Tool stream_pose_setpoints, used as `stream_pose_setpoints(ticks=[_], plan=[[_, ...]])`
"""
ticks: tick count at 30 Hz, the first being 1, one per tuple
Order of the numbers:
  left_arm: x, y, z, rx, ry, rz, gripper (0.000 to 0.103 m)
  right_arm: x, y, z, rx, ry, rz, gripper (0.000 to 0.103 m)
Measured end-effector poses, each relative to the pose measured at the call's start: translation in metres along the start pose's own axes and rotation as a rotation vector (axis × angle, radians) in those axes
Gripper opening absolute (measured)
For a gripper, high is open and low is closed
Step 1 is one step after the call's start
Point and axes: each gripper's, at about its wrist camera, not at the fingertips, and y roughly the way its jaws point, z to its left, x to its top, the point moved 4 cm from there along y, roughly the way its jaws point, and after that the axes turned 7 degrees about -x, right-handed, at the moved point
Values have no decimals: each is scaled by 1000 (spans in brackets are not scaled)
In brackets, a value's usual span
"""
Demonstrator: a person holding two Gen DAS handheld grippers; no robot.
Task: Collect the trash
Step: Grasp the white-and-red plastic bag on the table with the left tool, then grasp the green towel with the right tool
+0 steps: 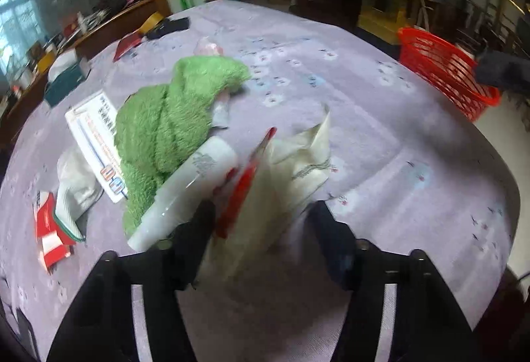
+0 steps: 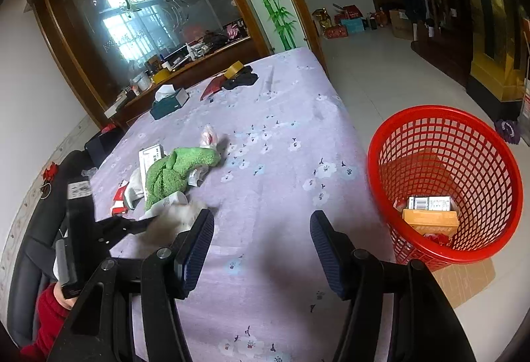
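Wrapper (image 1: 285,163), crumpled, cream with a red edge, standing up between the two fingers of the left claw (image 1: 261,208) at the near part of the counter (image 1: 397,146). Blurred, so cannot tell whether the pads already press on it or only bracket it; jaws roughly half spread, paper filling most of the gap.

Likely very light, thin and limp: collapses under any squeeze and may slide out or flutter if pinched at a loose flap. Best taken across the thick bunched middle, low down, away from the red edge.

Touching its left side, a white tube (image 1: 185,193) lying on its side, partly under a green towel (image 1: 172,123); risk of catching the tube with the left finger and dragging it along.

Further out, right claw (image 2: 261,239) wide open with nothing in it, hovering over bare cloth. Beyond the counter's right edge, on the floor, a red basket (image 2: 444,183) with a few small boxes (image 2: 430,213) already at the bottom, probably where the wrapper belongs.
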Motion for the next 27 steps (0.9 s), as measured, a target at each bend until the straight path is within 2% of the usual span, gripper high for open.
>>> stream_pose_setpoints(ticks=[4,6,9,13,19,23,25,27], plan=[[0,-3,8,7,-76,-36,46,-1,5,3,17,-1,13,65],[-4,-9,10,-7,-114,-57,46,0,9,7,26,-7,20,65],[-13,-29,10,-17,-152,-131,45,3,16,15,57,-11,41,65],[-31,-54,17,-7,-207,-198,46,9,29,34,100,-26,75,65],[-55,-83,54,110,-347,-297,46,19,55,89,196,-94,121,65],[-64,-96,80,195,-429,-352,46,21,81,125,230,-114,160,65],[-68,-99,85,217,-443,-363,46,22,97,138,227,-113,178,71],[-69,-100,89,215,-463,-372,46,23,114,148,222,-109,201,71]])
